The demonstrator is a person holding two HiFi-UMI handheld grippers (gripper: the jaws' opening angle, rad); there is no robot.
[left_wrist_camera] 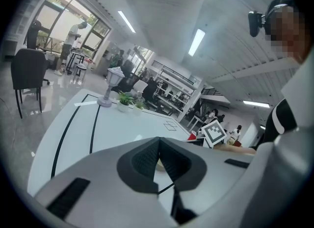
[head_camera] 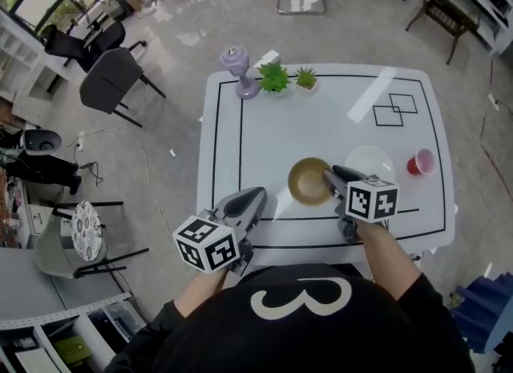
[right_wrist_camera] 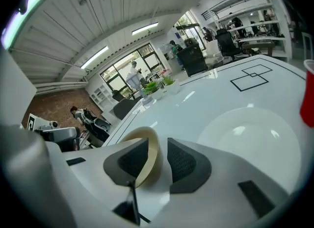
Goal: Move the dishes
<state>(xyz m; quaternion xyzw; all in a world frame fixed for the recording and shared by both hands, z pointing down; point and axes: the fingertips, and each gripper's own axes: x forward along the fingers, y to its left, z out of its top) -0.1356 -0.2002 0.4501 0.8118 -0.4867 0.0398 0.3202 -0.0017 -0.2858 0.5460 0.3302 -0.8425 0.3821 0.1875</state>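
A tan bowl (head_camera: 307, 181) stands on the white table (head_camera: 264, 135) near its front edge. My right gripper (head_camera: 329, 176) has its jaws over the bowl's right rim. In the right gripper view the bowl (right_wrist_camera: 147, 137) has its rim pinched between the two pads of the right gripper (right_wrist_camera: 158, 149). A white plate (head_camera: 370, 161) lies just right of the bowl, the plate (right_wrist_camera: 250, 139) filling that view's right side. My left gripper (head_camera: 256, 197) hovers left of the bowl, apart from it. The left gripper (left_wrist_camera: 158, 142) is shut and holds nothing.
A red cup (head_camera: 421, 161) stands right of the plate. At the table's far edge are a purple lamp (head_camera: 238, 70) and two small potted plants (head_camera: 274, 79). Black lines and two overlapping squares (head_camera: 395, 109) mark the tabletop. Dark chairs (head_camera: 112, 79) stand on the floor to the left.
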